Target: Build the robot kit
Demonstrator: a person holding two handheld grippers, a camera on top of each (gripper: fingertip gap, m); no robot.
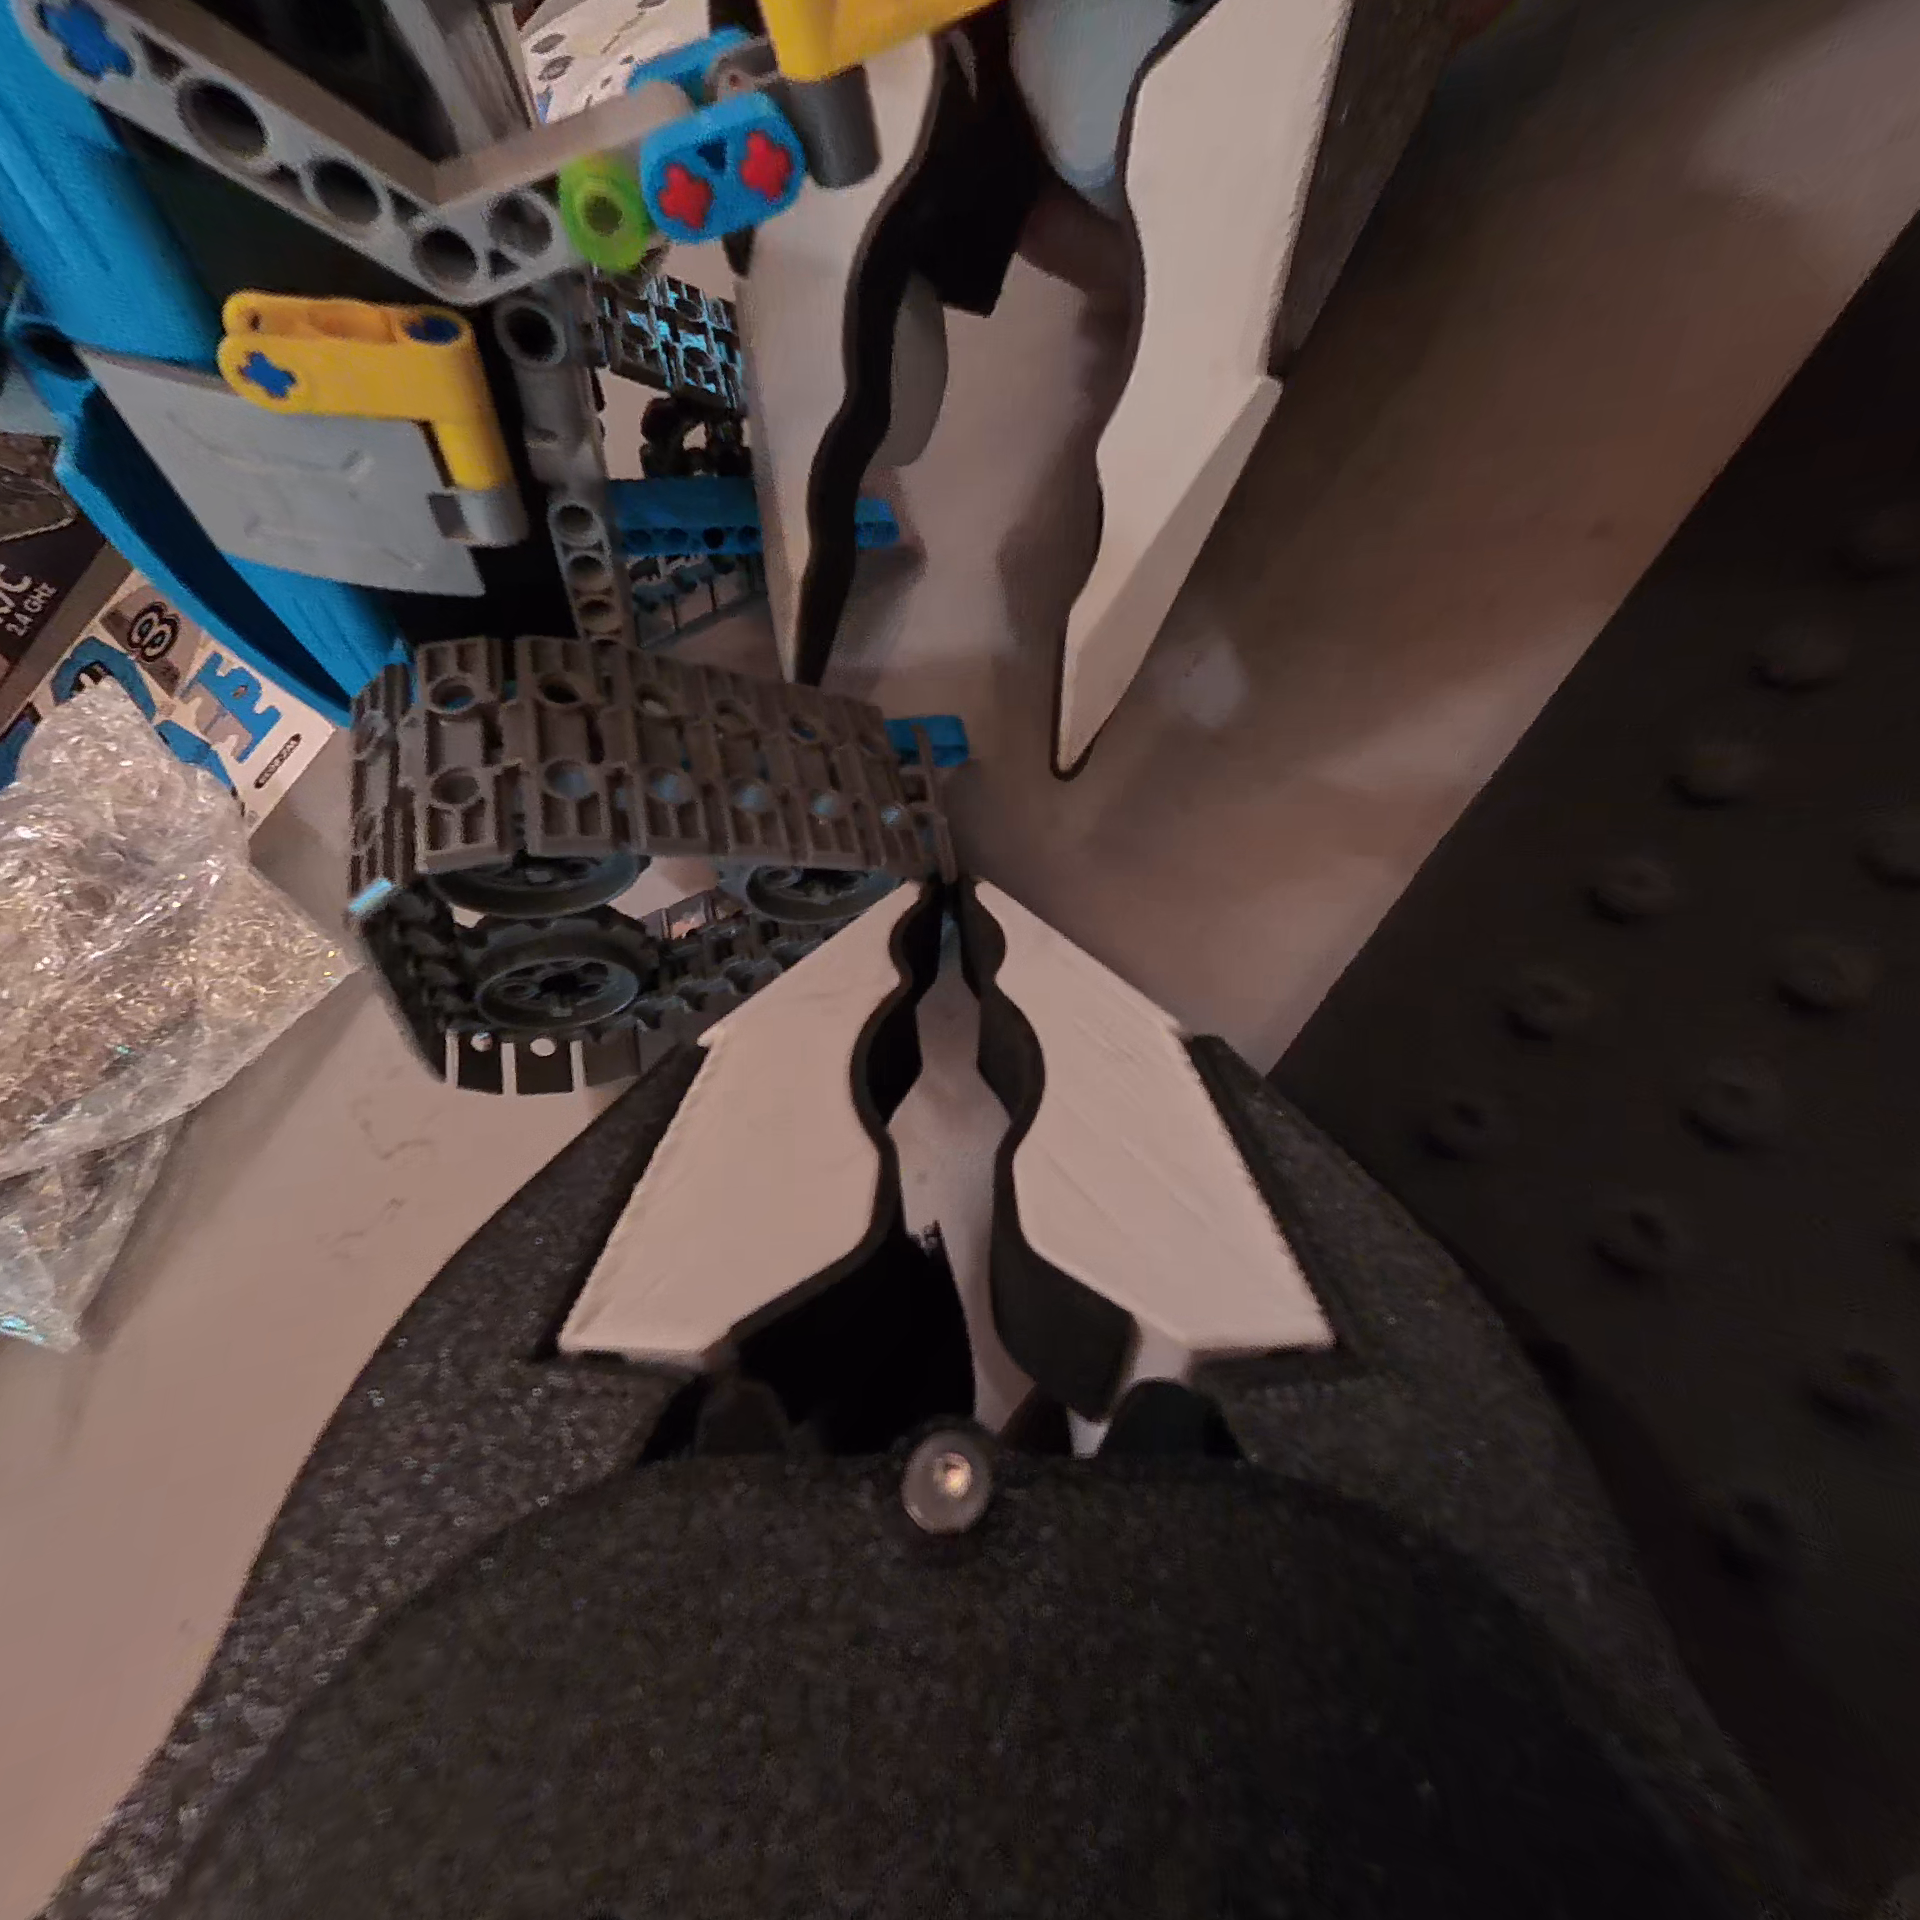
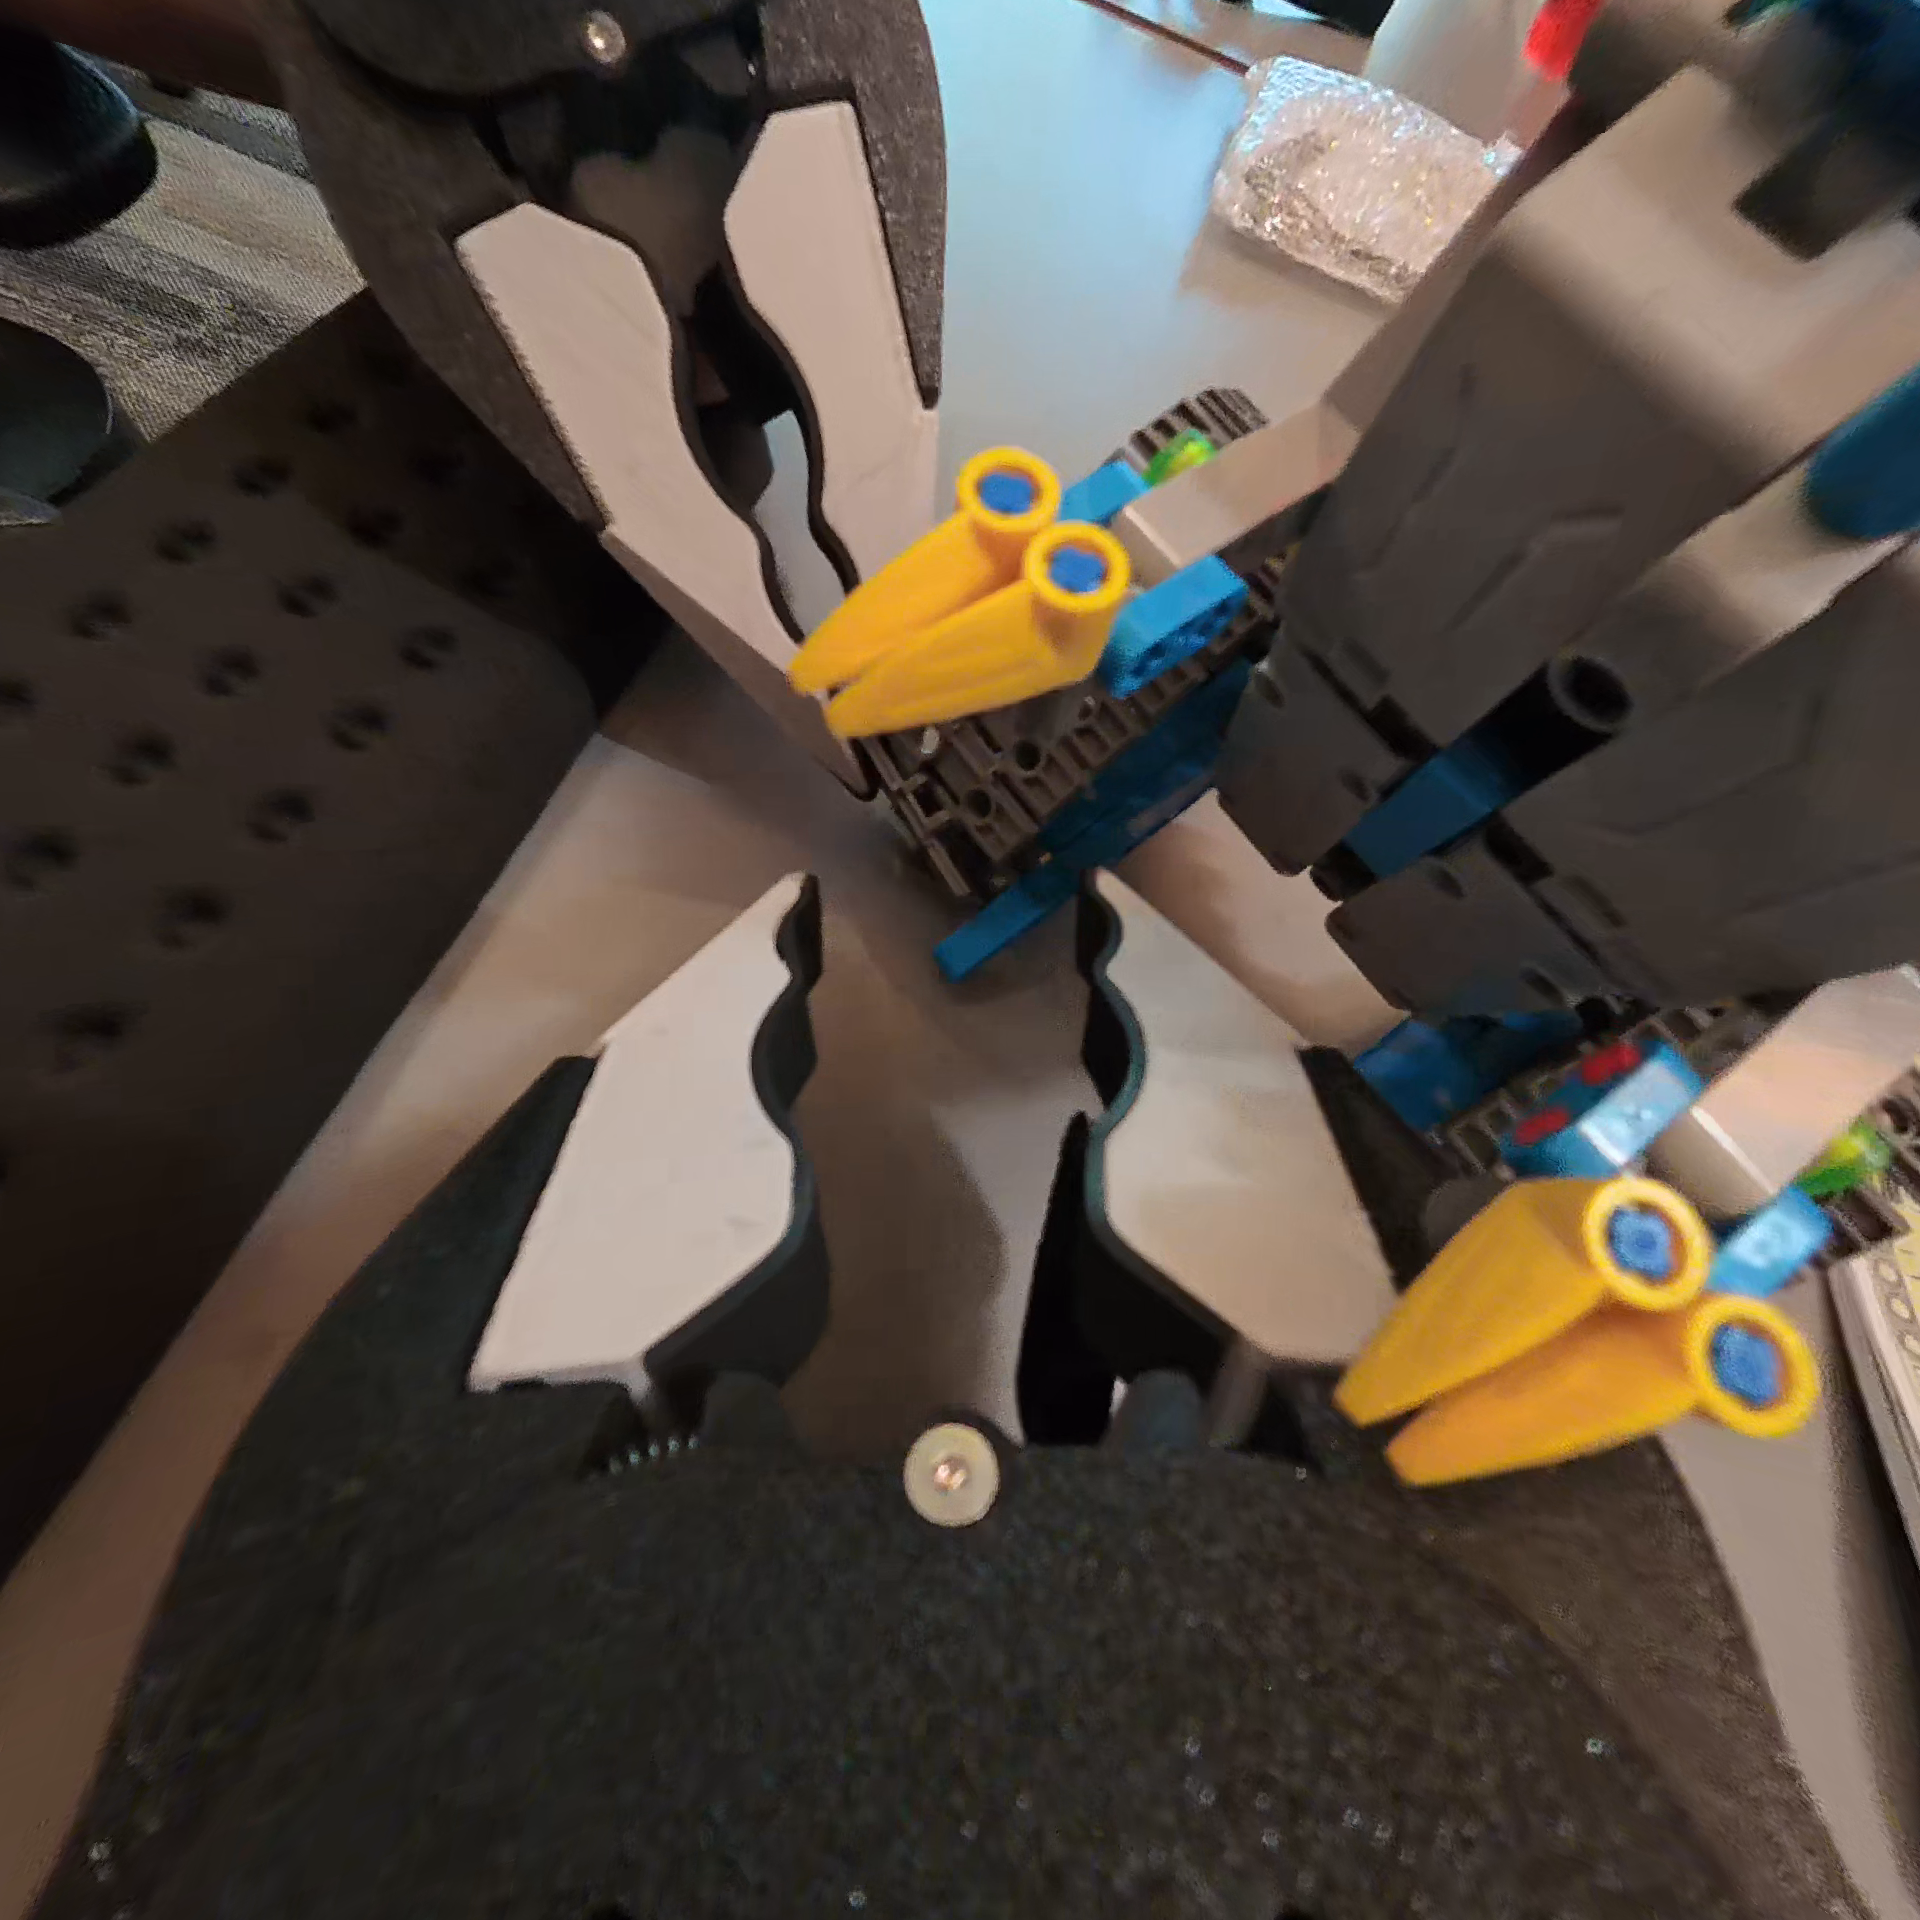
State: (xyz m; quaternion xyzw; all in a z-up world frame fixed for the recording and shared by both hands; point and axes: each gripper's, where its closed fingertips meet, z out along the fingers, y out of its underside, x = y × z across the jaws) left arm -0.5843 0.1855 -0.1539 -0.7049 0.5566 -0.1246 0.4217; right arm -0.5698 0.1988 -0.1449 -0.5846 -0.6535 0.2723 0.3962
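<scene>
The left gripper (image 1: 948,894) is closed, its tips pinching the edge of the dark tread (image 1: 644,769) on a toy vehicle (image 1: 312,436) at eleven o'clock. The right gripper (image 2: 951,914) is spread apart, holding nothing, just short of the vehicle's blue beam (image 2: 1039,894) at one o'clock. A clear bag (image 1: 94,966) lies on the surface (image 1: 1299,727) at nine o'clock.

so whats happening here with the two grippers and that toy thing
A person is working two handheld grippers around a toy tracked vehicle built from grey, blue and yellow bricks on a pale table. The left gripper has its fingers nearly together at the end of the vehicle's tread. The right gripper is open, holding nothing, close to a blue beam sticking out of the model.
</scene>
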